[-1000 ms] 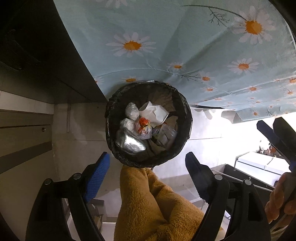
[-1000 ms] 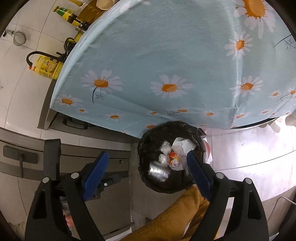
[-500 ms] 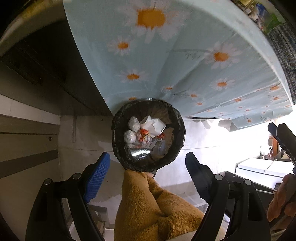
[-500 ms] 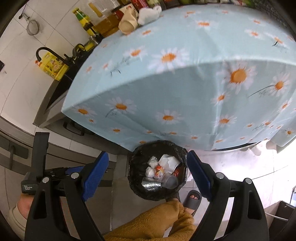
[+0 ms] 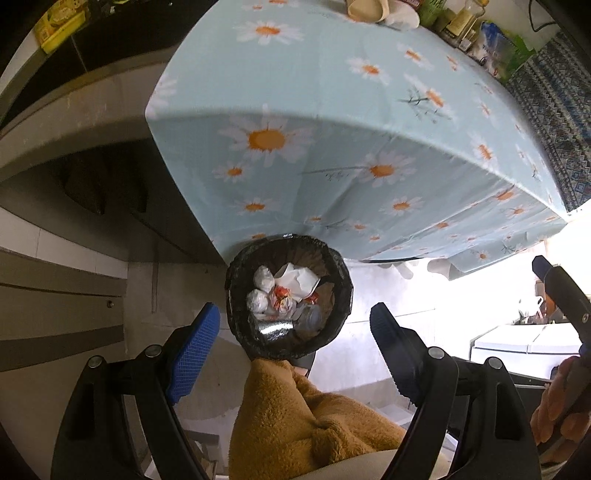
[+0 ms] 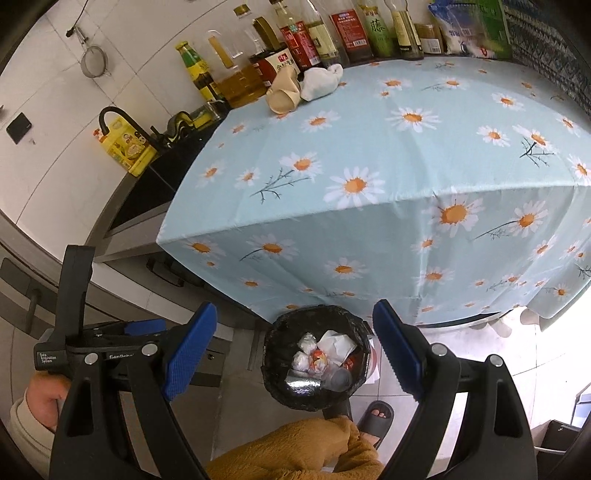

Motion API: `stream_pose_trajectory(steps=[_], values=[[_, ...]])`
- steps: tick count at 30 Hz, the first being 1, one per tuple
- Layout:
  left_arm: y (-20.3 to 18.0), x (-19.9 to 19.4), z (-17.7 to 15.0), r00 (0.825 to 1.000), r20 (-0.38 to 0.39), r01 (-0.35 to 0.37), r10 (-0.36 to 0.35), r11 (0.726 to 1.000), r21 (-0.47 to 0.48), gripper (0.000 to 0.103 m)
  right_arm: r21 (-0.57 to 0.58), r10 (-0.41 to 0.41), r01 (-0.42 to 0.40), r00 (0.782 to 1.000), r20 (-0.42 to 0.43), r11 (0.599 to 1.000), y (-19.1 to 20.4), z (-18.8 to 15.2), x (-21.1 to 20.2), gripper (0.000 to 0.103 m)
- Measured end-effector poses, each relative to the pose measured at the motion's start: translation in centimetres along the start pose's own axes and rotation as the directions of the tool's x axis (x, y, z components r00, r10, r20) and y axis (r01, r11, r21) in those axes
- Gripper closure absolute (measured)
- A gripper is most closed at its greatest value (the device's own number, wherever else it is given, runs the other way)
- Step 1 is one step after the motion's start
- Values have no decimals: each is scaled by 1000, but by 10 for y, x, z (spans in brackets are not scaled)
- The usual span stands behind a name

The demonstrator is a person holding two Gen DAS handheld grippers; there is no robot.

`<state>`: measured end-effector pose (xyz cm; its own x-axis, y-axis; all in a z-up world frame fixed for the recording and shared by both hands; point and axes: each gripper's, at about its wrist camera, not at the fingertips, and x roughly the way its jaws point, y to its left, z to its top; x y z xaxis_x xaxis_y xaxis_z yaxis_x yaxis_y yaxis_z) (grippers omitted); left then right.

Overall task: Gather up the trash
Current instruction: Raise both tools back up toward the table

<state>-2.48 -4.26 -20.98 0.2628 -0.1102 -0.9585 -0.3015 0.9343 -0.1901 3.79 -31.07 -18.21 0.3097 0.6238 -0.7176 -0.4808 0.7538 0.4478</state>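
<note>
Right wrist view: both the right tongs (image 6: 291, 354) and left tongs (image 5: 291, 341) are held spread wide with nothing pinched. The bin (image 6: 316, 356) sits on the floor just beside the tabletop's edge, already loaded with wrappers. A crumpled paper cup (image 6: 282, 94) and white wad (image 6: 320, 82) are left on the daisy tablecloth (image 6: 369, 155), right against the bottles (image 6: 325, 37), so one could probably get knocked over on a sloppy reach.

Below you, the trash bin (image 6: 316, 356) stands on the floor (image 6: 461, 354) against the desk's (image 6: 369, 155) near edge, wrappers (image 6: 334, 345) inside it; bottles (image 6: 325, 33) line the desk's far side, a crumpled cloth (image 6: 321, 83) just before them.
</note>
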Motion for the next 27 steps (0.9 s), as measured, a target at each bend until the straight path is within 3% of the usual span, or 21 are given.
stream_pose_trajectory(steps=[5, 8, 16, 21, 27], values=[[-4, -18, 13, 999, 44, 16, -17, 1000, 17, 22, 7, 1, -1, 1000, 17, 1000, 6, 5, -9, 18], [0, -39, 29, 993, 108, 40, -40, 999, 2, 22, 17, 5, -6, 1000, 25, 1000, 10, 15, -15, 18], [12, -104, 76, 953, 283, 110, -110, 994, 17, 22, -9, 10, -10, 996, 93, 1000, 32, 61, -37, 18], [24, -118, 97, 936, 320, 148, -150, 989, 28, 22, 0, 6, -6, 992, 123, 1000, 43, 81, -40, 18], [35, -115, 112, 934, 311, 169, -177, 984, 54, 22, 29, 1, -5, 990, 144, 1000, 48, 97, -36, 18]])
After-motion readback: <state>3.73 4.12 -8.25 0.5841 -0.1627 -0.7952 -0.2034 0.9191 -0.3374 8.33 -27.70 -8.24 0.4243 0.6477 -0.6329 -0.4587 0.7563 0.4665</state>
